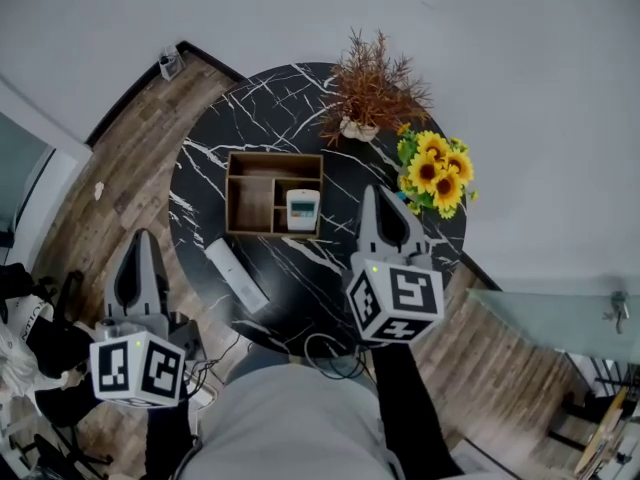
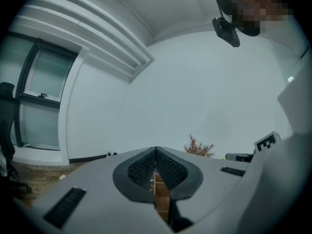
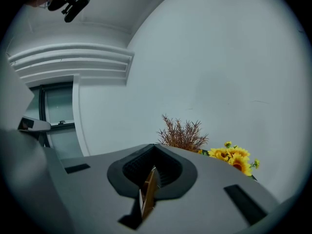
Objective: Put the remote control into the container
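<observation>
Starting at the left, I see my left tongs (image 1: 140,238) clenched on nothing, over the wood floor (image 1: 130,168) beside the counter (image 1: 280,98). A long remote (image 1: 236,275) lies bare on the counter, just off the near left corner of the container (image 1: 252,160). A small remote (image 1: 302,209) with a display rests in the container's near right compartment. My right tongs (image 1: 372,192) are clenched and empty too, above the counter right of the container, near the sunflowers (image 1: 436,171), with a dried plant (image 1: 372,86) beyond.
</observation>
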The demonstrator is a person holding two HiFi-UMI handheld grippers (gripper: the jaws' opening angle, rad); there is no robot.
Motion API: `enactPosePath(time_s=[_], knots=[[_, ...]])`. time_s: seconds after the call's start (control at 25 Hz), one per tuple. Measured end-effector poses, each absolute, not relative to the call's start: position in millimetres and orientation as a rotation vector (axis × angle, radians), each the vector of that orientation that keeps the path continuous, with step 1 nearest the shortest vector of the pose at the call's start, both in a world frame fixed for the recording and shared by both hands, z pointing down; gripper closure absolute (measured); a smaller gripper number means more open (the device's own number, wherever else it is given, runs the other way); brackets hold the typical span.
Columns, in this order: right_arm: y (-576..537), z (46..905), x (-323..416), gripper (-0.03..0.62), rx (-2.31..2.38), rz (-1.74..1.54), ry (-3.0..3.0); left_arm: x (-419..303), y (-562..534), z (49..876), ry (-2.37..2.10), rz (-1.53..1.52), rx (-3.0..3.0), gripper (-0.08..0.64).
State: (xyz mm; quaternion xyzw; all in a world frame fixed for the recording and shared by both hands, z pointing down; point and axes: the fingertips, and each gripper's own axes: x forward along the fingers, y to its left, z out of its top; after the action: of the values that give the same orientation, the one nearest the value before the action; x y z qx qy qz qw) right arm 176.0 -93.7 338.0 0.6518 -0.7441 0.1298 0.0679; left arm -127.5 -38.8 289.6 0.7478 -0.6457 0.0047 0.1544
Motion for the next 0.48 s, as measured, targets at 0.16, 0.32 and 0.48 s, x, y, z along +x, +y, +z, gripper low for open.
enactPosePath(time_s=[0.16, 0.32, 0.48], knots=[[-91.8, 336.6, 174.6, 0.588, 1.948, 0.386, -2.254, -124.2, -37.7, 292.2, -1.851, 0.028, 2.140, 0.551], [-90.2, 335.0, 171.8, 0.587, 1.935, 0.386, -2.272, -123.3, -37.9, 300.5, -1.845, 0.050, 2.130, 0.551], [-88.6, 333.0, 170.6, 0.588, 1.924, 0.393, -2.290, -122.4, -38.2, 315.5, -1.863, 0.118, 2.116, 0.551]])
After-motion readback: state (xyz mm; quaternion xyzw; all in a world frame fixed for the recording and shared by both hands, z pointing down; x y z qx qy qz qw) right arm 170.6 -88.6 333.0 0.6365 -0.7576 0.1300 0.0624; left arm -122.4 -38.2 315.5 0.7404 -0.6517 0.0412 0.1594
